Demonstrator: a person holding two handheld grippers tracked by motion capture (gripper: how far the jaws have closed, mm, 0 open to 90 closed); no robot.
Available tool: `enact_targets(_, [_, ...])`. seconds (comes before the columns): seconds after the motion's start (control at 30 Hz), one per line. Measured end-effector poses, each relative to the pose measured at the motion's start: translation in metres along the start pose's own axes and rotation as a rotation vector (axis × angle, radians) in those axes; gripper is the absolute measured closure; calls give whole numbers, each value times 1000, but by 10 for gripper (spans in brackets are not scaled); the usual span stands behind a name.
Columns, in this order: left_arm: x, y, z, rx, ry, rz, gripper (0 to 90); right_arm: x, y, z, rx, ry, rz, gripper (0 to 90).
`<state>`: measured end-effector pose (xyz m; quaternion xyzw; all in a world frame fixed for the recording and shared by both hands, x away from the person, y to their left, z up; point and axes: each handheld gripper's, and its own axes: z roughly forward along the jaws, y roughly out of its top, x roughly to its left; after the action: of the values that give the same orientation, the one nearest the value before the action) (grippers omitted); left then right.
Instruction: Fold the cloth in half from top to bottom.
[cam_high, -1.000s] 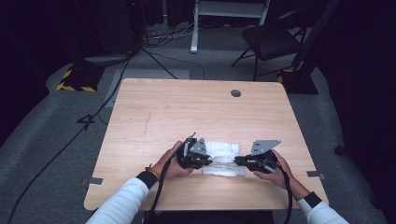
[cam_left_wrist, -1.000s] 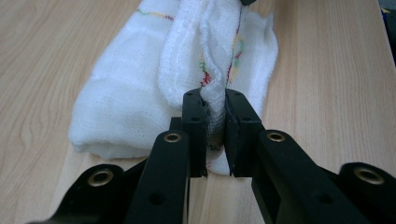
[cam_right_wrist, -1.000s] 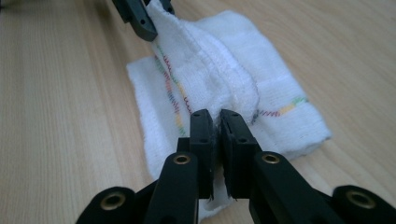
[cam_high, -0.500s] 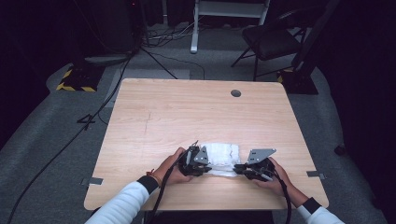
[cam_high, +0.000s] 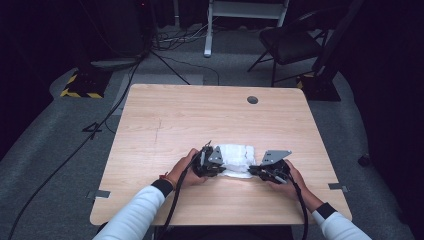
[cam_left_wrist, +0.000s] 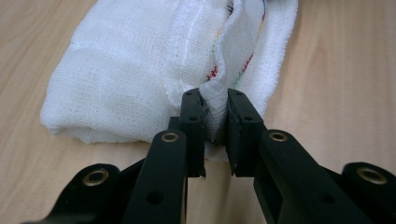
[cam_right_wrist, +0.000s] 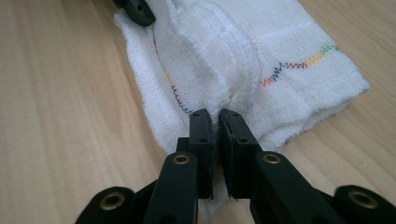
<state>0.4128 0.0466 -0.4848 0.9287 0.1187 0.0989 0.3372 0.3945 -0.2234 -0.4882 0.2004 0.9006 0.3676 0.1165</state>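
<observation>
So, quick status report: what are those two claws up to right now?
Left claw shut on white cloth. Right claw shut on its other end. Cloth bunched on table. Nothing in the way.

From above the person's side, the high view looks forward and down over the whole table (cam_high: 175, 115), floor and chair beyond. The left gripper view sits low and close, staring along its jaws at the white cloth (cam_left_wrist: 135, 70). The right gripper view does likewise from the opposite end. All three share that cloth near the table's near edge.
</observation>
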Motion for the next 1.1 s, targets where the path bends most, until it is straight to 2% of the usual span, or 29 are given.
enact_targets(0.27, [29,4,9,-7,19,-48,782,-25,9,13,-2,-47,26,838])
enact_targets(0.47, [40,3,11,-31,16,-91,772,-38,15,20,-4,-70,39,838])
enact_targets(0.53, [39,3,10,-32,10,-75,742,-39,16,20,-1,-72,37,827])
enact_targets(0.6, [36,4,8,-28,9,-68,673,-38,16,19,1,-79,41,774])
enact_targets(0.7, [31,4,1,-30,8,-77,595,-33,16,15,8,-79,24,699])
enact_targets(0.93, [17,-1,-25,-42,2,-65,520,-23,15,-1,-9,-57,23,594])
enact_targets(1.07, [5,-3,-38,-27,22,-58,452,-17,17,-15,-30,-63,18,532])
enact_targets(1.1, [2,-3,-41,-25,39,-61,420,-15,17,-18,-31,-67,16,516])
